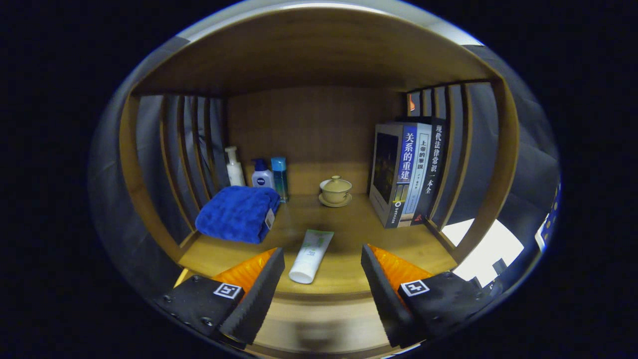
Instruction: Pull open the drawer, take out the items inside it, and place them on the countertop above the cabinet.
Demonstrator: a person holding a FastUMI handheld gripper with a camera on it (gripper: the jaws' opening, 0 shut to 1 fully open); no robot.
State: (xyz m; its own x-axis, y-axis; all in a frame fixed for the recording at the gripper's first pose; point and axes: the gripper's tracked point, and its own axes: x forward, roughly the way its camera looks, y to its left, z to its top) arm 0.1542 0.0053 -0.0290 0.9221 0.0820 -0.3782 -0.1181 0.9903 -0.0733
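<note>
A white tube with a green end (311, 256) lies on the wooden countertop (344, 224), its white cap toward me. It rests just ahead of my fingers, a little toward the left finger. My gripper (319, 289) is open and holds nothing; its fingers frame the countertop's front edge. Below that edge runs a pale wooden front panel (319, 324), blurred, and I cannot tell whether it is the drawer.
A folded blue towel (238, 213) lies at the left, with three bottles (259, 174) behind it. A lidded tea cup on a saucer (335, 191) stands at the back middle. Upright books (406, 172) stand at the right. Slatted side walls and a wooden top enclose the shelf.
</note>
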